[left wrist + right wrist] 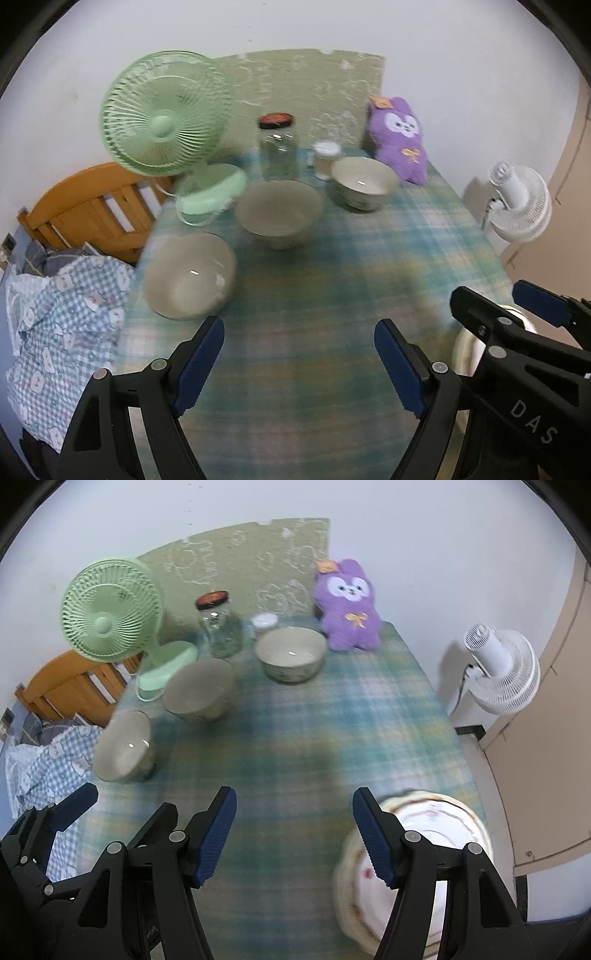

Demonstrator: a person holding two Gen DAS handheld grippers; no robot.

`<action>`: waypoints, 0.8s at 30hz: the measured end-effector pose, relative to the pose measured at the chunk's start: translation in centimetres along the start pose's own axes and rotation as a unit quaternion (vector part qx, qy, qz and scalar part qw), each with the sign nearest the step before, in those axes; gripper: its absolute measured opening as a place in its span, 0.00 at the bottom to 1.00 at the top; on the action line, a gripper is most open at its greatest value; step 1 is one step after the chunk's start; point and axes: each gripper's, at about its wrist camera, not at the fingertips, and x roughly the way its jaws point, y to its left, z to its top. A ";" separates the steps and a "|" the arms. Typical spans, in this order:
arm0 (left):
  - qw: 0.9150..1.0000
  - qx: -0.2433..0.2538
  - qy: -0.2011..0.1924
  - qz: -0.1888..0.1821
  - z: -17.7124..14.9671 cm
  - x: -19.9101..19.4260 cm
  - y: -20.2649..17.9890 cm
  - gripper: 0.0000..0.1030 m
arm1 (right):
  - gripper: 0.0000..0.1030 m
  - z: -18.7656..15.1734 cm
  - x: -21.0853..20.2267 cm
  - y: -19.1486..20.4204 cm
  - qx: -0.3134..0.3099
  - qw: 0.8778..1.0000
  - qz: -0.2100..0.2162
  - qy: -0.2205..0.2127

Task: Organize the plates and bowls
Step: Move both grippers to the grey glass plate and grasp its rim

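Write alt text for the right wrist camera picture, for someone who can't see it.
The open right gripper hovers over a plaid tablecloth, with stacked plates beside its right finger. Farther back stand three bowls, a green fan, a glass jar and a purple plush toy.

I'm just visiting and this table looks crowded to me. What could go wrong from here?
The plates sit at the table's near right corner, close to the edge, so a nudge from the open right gripper might push them off. The nearest bowl sits by the left edge above the bedding. The glass jar and green fan stand just behind the other bowls, so reaching there could tip them.
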 end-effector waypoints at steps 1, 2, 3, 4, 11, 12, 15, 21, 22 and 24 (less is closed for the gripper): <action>1.000 0.000 -0.004 0.007 0.2 0.1 0.9 0.82 | 0.67 0.2 0.1 0.7 0.001 1.000 0.001 -0.001; 1.000 0.002 -0.006 0.012 0.3 0.1 1.6 0.82 | 0.67 0.4 0.3 1.6 0.002 1.000 0.007 0.000; 1.000 0.001 -0.008 0.015 0.5 0.3 2.6 0.82 | 0.67 0.6 0.5 2.4 0.003 1.000 0.011 0.002; 1.000 0.001 -0.008 0.016 0.5 0.5 3.4 0.82 | 0.67 0.8 0.7 3.2 0.003 1.000 0.013 0.002; 1.000 -0.020 -0.002 0.014 1.3 3.0 9.0 0.77 | 0.67 1.9 2.6 9.7 -0.018 1.000 0.017 -0.009; 0.999 -0.024 -0.003 0.022 1.4 3.4 9.8 0.77 | 0.67 2.1 3.0 10.5 -0.020 1.000 0.016 -0.010; 0.999 -0.030 0.000 0.043 1.7 4.7 11.7 0.76 | 0.67 2.5 4.2 12.3 -0.021 1.000 0.020 -0.009; 0.998 -0.034 0.008 0.051 2.3 7.9 14.8 0.76 | 0.66 3.4 7.4 15.4 -0.022 0.999 0.030 -0.005; 0.998 -0.034 0.009 0.050 2.4 8.4 15.1 0.75 | 0.65 3.4 7.8 15.8 -0.021 0.999 0.029 -0.005; 0.998 -0.028 0.011 0.046 2.6 9.7 15.5 0.72 | 0.64 3.7 9.1 16.6 -0.020 0.999 0.030 -0.001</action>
